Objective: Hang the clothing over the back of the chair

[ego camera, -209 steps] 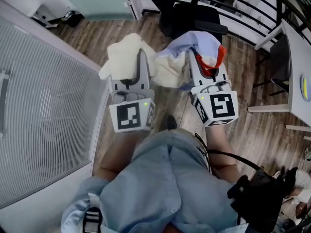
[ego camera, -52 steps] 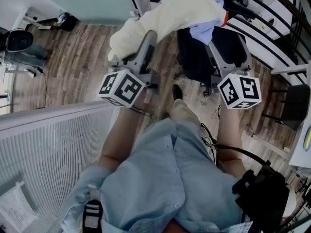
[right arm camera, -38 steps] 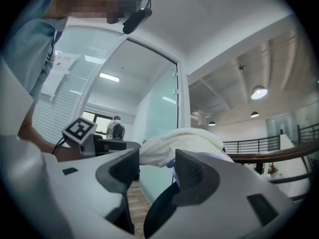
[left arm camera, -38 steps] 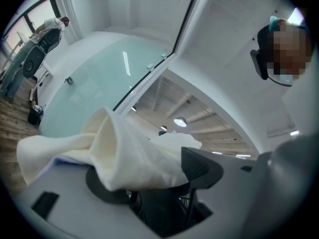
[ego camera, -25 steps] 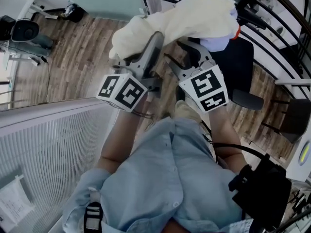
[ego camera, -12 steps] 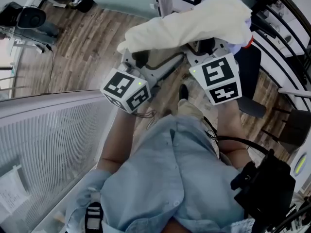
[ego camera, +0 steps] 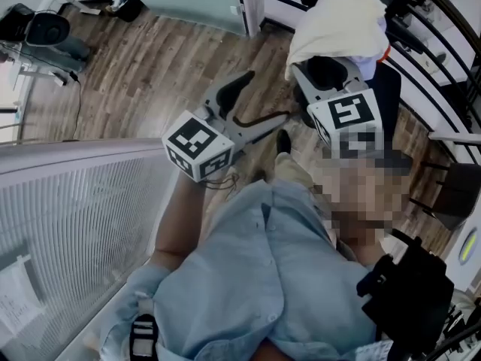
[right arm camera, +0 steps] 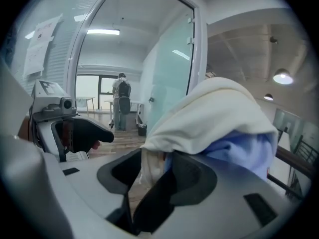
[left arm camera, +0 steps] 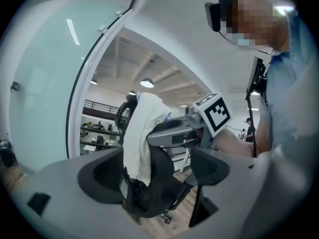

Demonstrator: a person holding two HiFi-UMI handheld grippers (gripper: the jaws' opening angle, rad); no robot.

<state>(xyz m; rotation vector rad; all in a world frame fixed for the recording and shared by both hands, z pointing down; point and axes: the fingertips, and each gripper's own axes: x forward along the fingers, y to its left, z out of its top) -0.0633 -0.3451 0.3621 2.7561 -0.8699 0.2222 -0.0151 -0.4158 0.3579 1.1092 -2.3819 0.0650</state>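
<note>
Right gripper (right arm camera: pixel 152 177): jaws narrow and closed on a fold of the clothing (right arm camera: pixel 209 113), though they have just eased slightly apart. A cream strip hangs down between the two pads. The bundle is a cream garment lying over a pale blue one, filling the centre and right of the right gripper view.

Left gripper (left arm camera: pixel 155 169): jaws at full spread, having just been opening, with nothing gripped. Only the distant chair (left arm camera: pixel 162 183) and the draped cloth show through the gap.

Location of clothing: in the left gripper view the cream garment lies over the top of the black chair back and hangs down its near face, centre of frame. The right gripper reaches in from the right at the cloth's edge.

In the head view the bundle sits at the upper right. The left gripper is at centre, well apart from it, over the wooden floor (ego camera: pixel 150 59). A glass partition (left arm camera: pixel 40 83) occupies the left of the left gripper view.
</note>
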